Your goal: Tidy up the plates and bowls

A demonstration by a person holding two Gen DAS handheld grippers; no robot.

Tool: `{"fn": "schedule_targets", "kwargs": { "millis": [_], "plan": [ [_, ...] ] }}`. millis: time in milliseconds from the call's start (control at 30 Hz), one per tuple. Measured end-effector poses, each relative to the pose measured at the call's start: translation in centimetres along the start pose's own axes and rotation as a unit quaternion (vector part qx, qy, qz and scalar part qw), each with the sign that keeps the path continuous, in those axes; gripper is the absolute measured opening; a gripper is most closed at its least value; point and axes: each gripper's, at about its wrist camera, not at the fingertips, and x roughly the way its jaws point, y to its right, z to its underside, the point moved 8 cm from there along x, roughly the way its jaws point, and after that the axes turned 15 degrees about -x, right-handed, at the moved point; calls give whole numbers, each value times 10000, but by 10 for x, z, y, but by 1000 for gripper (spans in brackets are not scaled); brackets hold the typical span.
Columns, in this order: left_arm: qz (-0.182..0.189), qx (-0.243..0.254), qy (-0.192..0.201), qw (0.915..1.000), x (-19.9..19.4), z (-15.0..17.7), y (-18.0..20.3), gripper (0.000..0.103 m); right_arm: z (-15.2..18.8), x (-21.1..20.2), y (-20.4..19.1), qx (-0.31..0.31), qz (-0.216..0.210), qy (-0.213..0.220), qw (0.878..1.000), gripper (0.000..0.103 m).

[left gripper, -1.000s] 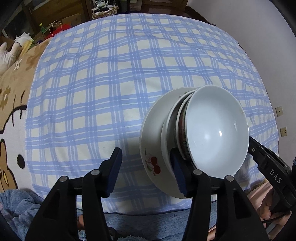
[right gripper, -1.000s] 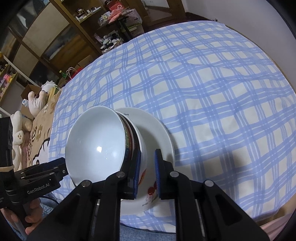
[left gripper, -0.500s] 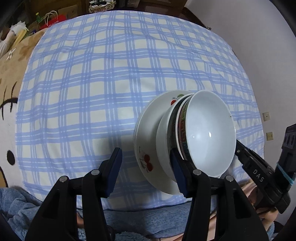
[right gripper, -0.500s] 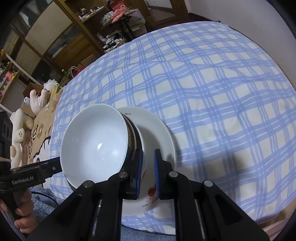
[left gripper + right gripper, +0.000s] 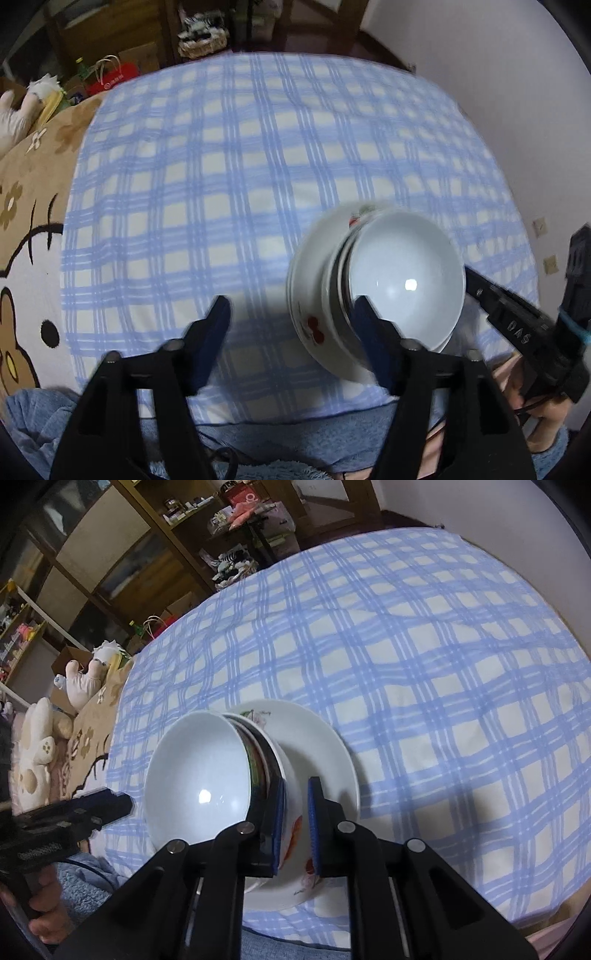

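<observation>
A stack of white ceramic bowls (image 5: 199, 786) is seen nested on a white ceramic plate with red fruit motifs (image 5: 321, 753), set on the blue-and-white checked cloth (image 5: 424, 672) near its front edge. The right gripper (image 5: 295, 823) is closed on the wall of the lower, fruit-patterned bowl (image 5: 291, 812), one pad inside and one outside. The left gripper (image 5: 291, 332) is opening; nothing is pressed by its pads, and the stack lies just beside its right finger (image 5: 373, 343).

Dim indoor light, motion blur, fisheye-warped edges.
</observation>
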Motion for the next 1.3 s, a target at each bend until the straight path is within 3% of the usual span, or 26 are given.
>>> {"fn": "schedule_targets", "kwargs": {
  "millis": [133, 267, 433, 667, 733, 867, 1033, 1167, 1300],
  "plan": [
    [-28, -228, 98, 9997, -8, -1, -14, 71, -7, -19, 3, -31, 25, 197, 9998, 14],
    [-92, -127, 439, 9989, -30, 1, -14, 71, -16, -49, 4, -131, 124, 475, 9987, 15],
    [-182, 59, 958, 9952, -65, 8, -10, 76, -21, -91, 1, -323, 330, 852, 9953, 46],
    [-151, 309, 1714, 9846, -109, 32, -2, 83, -15, -144, -13, -768, 544, 1452, 9849, 76],
    [-96, 353, 1929, 9805, -119, 41, 1, 88, -8, -154, -18, -924, 672, 1525, 9817, 89],
    [60, 370, 2345, 9714, -135, 56, 6, 92, 7, -167, -24, -1009, 762, 1782, 9758, 92],
    [76, 444, 2848, 9575, -150, 69, 10, 96, 21, -178, -30, -1285, 944, 2222, 9619, 103],
    [88, 651, 3101, 9484, -151, 78, 18, 96, 28, -183, -29, -1394, 1223, 2575, 9483, 103],
    [172, 811, 3280, 9410, -146, 84, 28, 96, 33, -183, -21, -1226, 1208, 2790, 9447, 103]
  ]
}}
